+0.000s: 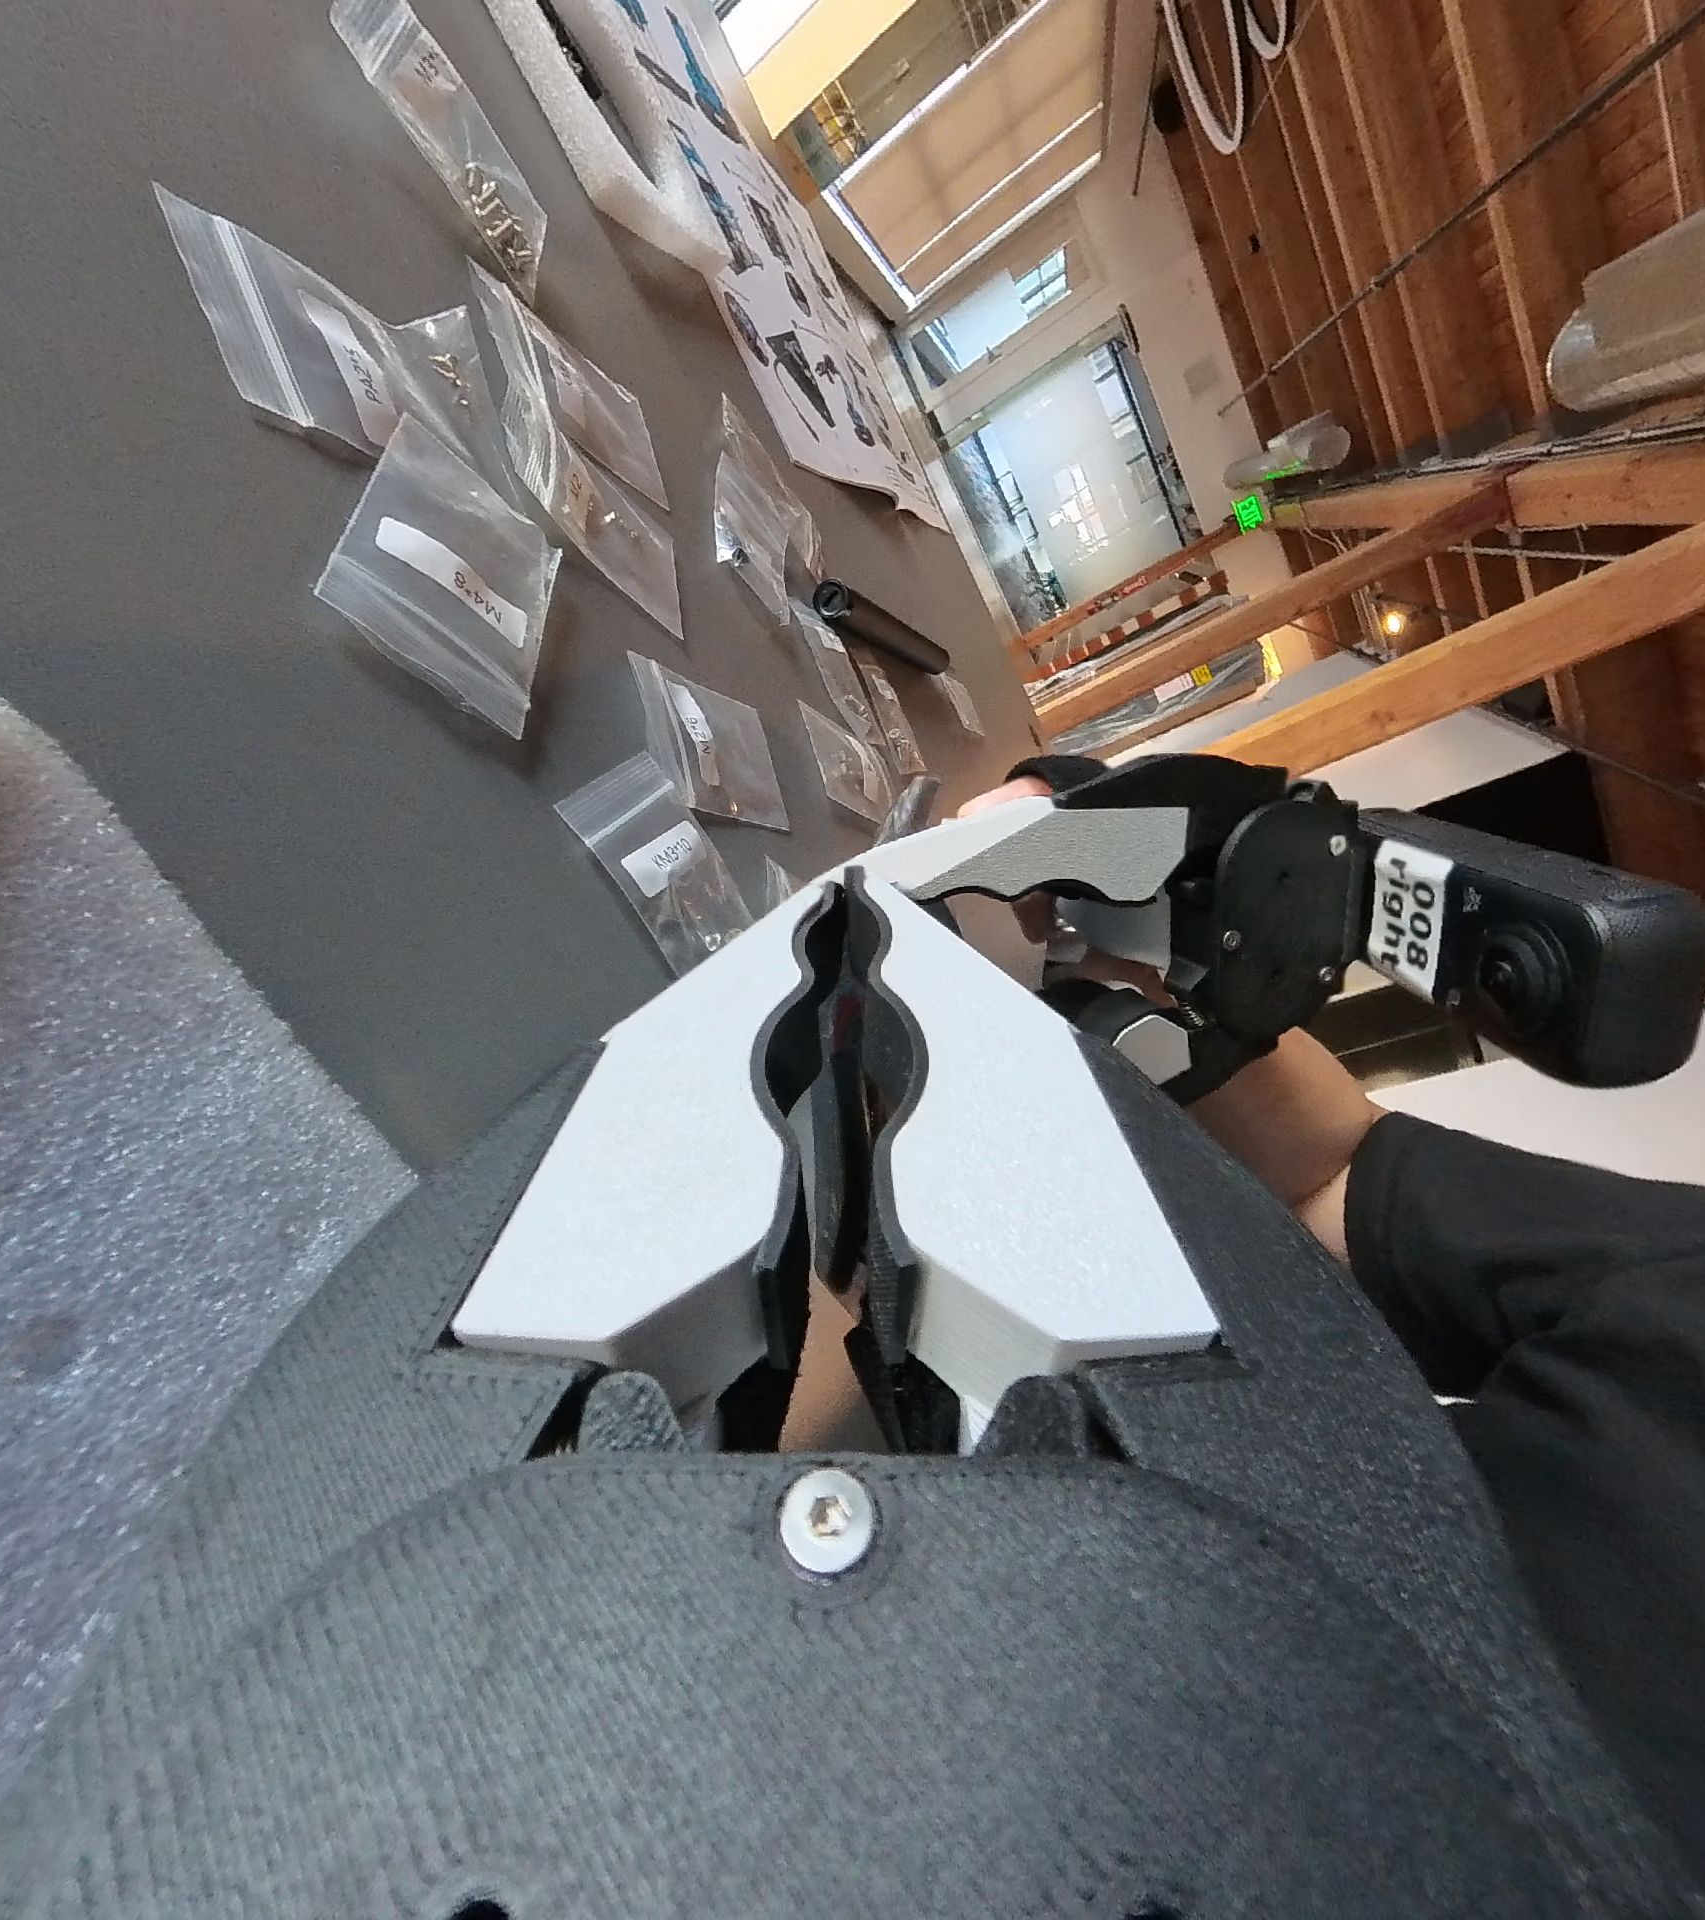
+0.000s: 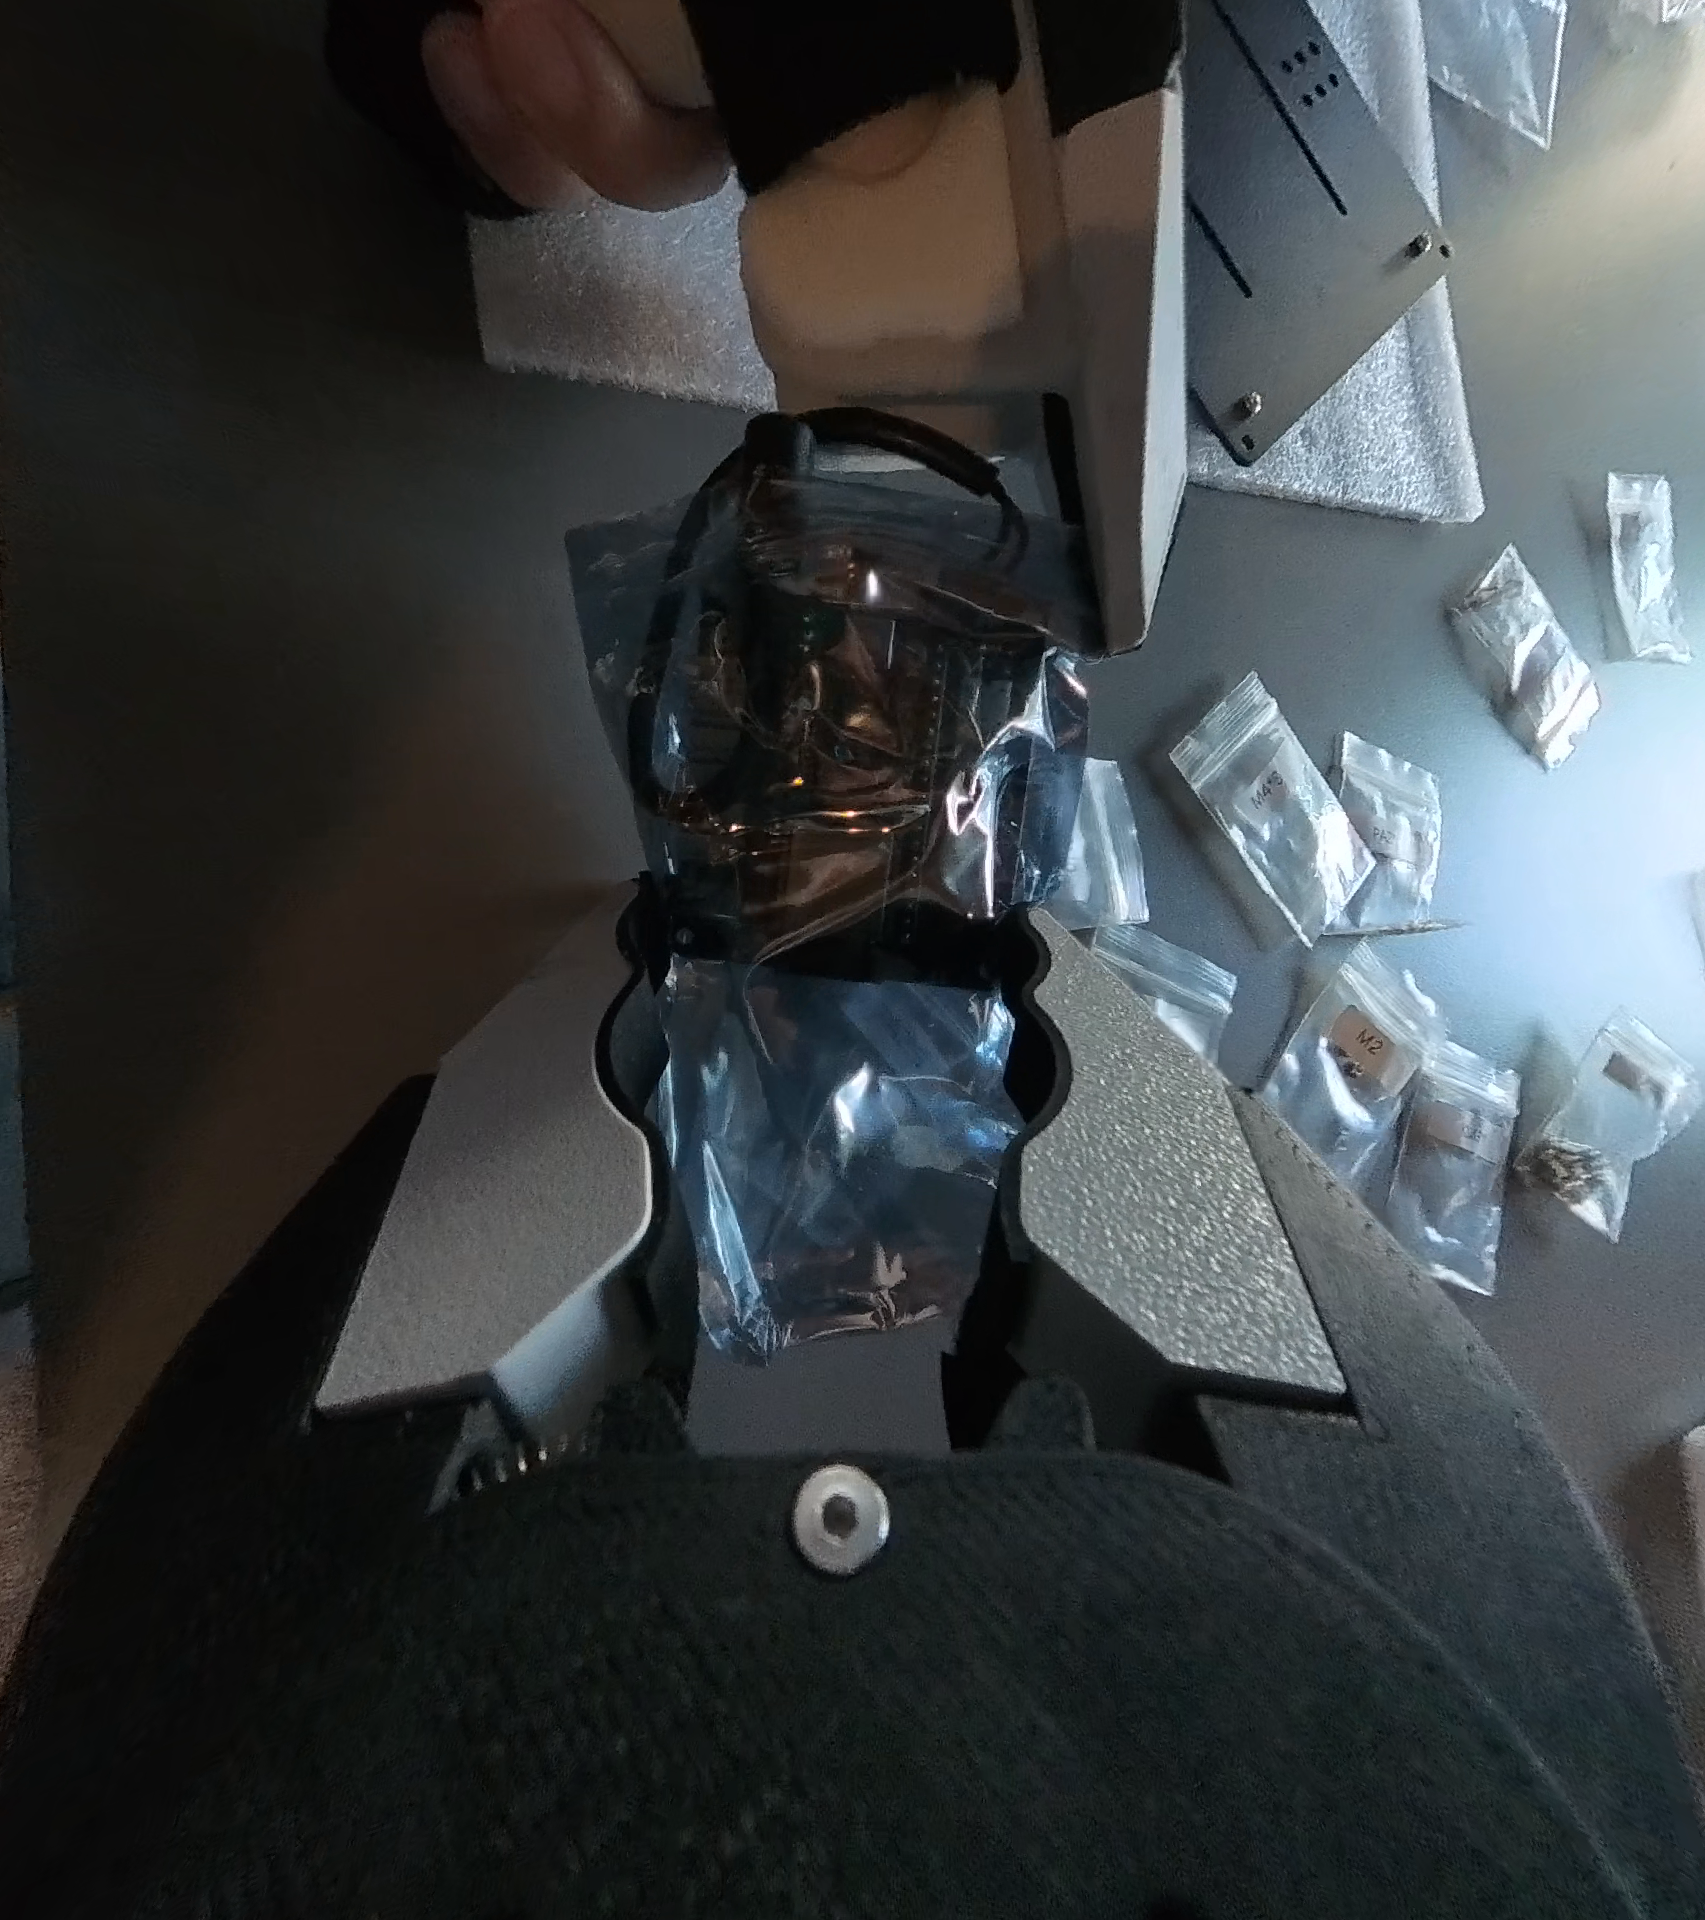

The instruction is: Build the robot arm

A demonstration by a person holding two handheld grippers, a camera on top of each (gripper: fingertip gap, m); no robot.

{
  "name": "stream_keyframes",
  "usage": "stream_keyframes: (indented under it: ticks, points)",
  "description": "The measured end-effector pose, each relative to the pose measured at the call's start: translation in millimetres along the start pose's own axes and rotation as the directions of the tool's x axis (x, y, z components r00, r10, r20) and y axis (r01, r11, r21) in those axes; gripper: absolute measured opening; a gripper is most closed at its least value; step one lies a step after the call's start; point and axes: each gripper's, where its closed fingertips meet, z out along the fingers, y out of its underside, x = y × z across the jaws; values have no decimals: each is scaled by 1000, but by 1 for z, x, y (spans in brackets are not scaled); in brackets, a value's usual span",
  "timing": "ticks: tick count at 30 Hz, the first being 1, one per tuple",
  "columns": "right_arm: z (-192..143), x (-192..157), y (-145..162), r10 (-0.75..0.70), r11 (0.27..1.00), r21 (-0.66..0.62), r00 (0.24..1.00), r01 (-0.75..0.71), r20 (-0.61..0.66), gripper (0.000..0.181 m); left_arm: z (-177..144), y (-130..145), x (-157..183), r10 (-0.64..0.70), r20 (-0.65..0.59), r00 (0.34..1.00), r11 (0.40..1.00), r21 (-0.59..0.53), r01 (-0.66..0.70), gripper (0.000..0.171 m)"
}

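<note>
Grey tabletop (image 1: 152, 416) strewn with small bags (image 1: 432, 613); both tools, left (image 1: 846, 904) and right (image 2: 832, 935), clamp a blue-tinted bag (image 2: 827, 1132).

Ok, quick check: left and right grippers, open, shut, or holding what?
Left gripper: shut on the top end of a shiny see-through bag.
Right gripper: shut on the same bag, lower down; dark electronics show inside.
</note>
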Motion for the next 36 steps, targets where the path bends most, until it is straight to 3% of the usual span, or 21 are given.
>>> stream_keyframes:
  ticks: [2, 12, 16, 19, 23, 26, 32, 36]
  points:
    - [3, -2, -1, 63, 998, 1, 998, -63, 21, 64, -1, -1, -1, -4, 7, 1000, 1000, 8, 4, 0]
    - [1, -2, 0, 90, 995, 34, 996, -90, 6, 65, -5, -2, 2, -107, -75, 991, 994, -31, 105, 1]
    - [-1, -2, 0, 91, 993, 80, 995, -88, -33, 64, -9, -3, 9, -111, -87, 990, 993, -34, 109, 25]
    - [-4, -1, 0, 77, 990, 128, 994, -66, -77, 65, -17, -1, 7, -18, 1, 1000, 1000, -20, 18, 30]
    - [-8, 0, 4, 103, 983, 163, 989, -85, -108, 65, -25, 17, 16, -32, -33, 999, 998, -56, 30, 26]
    - [-9, 0, 5, 115, 979, 183, 987, -93, -113, 65, -29, 29, 16, -24, -50, 998, 997, -78, 20, 10]
    - [-9, -5, 0, 67, 979, 200, 991, -43, -114, 65, -33, 15, 17, -27, -95, 995, 999, 16, 28, 14]
    - [-6, -6, -4, 51, 980, 199, 993, -28, -108, 65, -24, 24, 17, -22, -99, 995, 996, -87, 13, 24]
